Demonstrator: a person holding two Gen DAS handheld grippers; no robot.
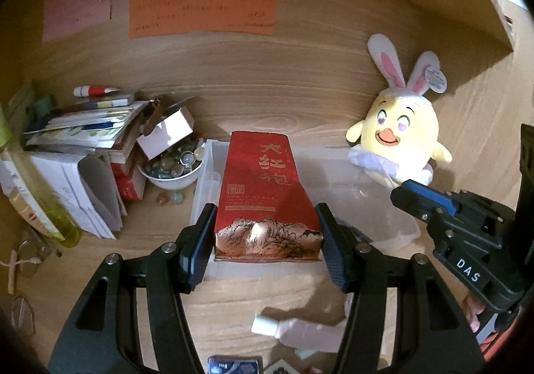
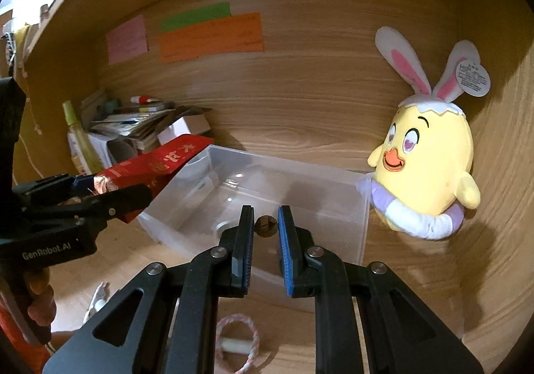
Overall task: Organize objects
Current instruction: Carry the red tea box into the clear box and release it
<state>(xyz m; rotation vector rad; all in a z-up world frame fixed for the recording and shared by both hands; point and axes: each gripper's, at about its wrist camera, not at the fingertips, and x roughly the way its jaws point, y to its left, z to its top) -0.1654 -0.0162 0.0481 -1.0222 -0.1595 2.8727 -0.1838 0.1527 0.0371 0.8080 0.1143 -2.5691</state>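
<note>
Left wrist: red box over bin rim.

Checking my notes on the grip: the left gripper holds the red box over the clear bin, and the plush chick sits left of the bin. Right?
Not quite. The left gripper does hold the red box over the clear bin, but the plush chick sits right of the bin, as the right wrist view shows.

Right tongs gripping small brown object, clear bin beyond

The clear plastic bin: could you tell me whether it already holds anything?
Seemingly empty: the clear plastic bin shows only bare floor; the red tea box is held above its left edge in the left gripper.
</note>
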